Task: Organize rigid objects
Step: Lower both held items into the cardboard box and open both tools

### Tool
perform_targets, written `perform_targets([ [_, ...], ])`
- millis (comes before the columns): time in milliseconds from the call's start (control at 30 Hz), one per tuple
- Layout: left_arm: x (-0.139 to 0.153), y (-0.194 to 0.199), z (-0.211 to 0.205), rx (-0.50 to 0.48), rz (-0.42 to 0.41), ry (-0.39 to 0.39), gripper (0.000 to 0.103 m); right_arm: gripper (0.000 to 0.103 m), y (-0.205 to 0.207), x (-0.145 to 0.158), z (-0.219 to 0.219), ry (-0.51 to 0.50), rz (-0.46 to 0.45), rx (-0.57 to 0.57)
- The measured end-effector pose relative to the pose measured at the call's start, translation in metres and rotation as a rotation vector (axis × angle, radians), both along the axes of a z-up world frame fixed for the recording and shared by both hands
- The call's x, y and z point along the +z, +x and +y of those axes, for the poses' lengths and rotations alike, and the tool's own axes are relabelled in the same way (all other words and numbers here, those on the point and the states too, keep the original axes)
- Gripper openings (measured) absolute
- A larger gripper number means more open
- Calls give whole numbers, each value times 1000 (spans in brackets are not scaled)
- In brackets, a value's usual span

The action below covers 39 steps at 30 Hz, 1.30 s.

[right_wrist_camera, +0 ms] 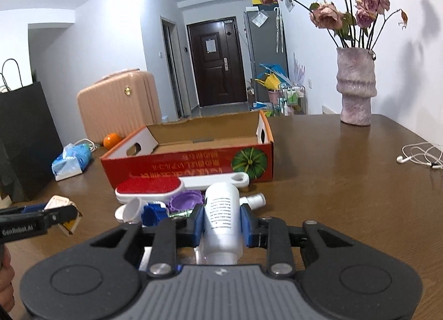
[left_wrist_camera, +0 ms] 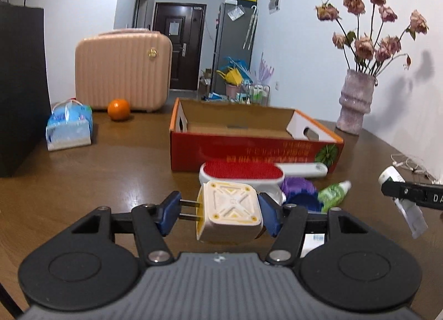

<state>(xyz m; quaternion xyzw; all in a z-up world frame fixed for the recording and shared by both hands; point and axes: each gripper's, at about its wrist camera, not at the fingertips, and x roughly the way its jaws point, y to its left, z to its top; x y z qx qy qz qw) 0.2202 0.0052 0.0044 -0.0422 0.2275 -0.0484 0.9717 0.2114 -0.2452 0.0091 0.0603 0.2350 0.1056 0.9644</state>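
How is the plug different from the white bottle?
The plug is a cream cube with two metal prongs; the bottle is a round white tube with black print. The left gripper holds the plug across prongs and body; the right gripper squeezes the bottle's sides. Both are gripped above the table.

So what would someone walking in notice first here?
Probably the red cardboard box, open and empty in the middle of the wooden table, and the vase of dried roses at its far right corner. Close up, each hand-held gripper grips something: the left gripper a cream plug adapter, the right gripper a white bottle.
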Motion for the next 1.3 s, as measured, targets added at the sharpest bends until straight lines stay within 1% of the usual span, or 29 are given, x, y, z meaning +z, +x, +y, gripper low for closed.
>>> perform_targets([
  [67,9,8,-1,-1,-11,-1,62,27,7,7,-3,24,-1,20],
  [200,27,29,-3,2,-56,16,62,27,26,23,-2,-32,-45,38],
  [300,38,61,-3,4,-49,19,62,27,55,35,-5,-39,-49,51],
  [400,49,101,-2,3,-43,31,62,27,98,48,-9,-27,-36,75],
  [467,55,132,0,-1,-34,34,62,27,130,57,-13,-1,-19,93],
  [533,59,167,2,3,-10,32,62,27,169,64,-13,19,14,116],
  [600,58,200,3,15,18,32,62,27,209,66,-7,9,55,129],
  [700,50,253,0,29,76,52,62,27,271,57,8,-31,151,151],
  [767,42,286,-4,29,128,89,62,27,307,44,20,-90,217,155],
  [833,31,311,-6,37,153,118,62,27,338,30,31,-147,276,137],
  [867,25,323,-8,41,166,145,62,27,352,22,38,-183,302,124],
  [933,13,341,-10,42,204,170,62,27,371,9,48,-229,331,104],
  [1000,7,353,-9,38,260,166,62,27,387,1,53,-256,360,82],
  [1033,7,355,-8,31,258,157,62,27,393,-3,56,-266,367,76],
  [1067,7,356,-10,23,246,153,63,28,397,-6,58,-284,364,71],
  [1100,6,357,-9,24,239,154,63,37,397,-8,61,-308,341,67],
  [1167,6,361,-9,32,238,145,69,41,394,-13,68,-363,307,68],
  [1200,5,362,-9,31,244,135,77,49,390,-14,68,-378,299,61],
  [1233,5,365,-9,24,252,133,78,63,387,-13,68,-386,285,51],
  [1267,5,366,-11,21,252,134,78,69,382,-12,69,-390,264,39],
  [1300,5,366,-13,21,252,133,78,71,379,-11,68,-393,253,32],
])
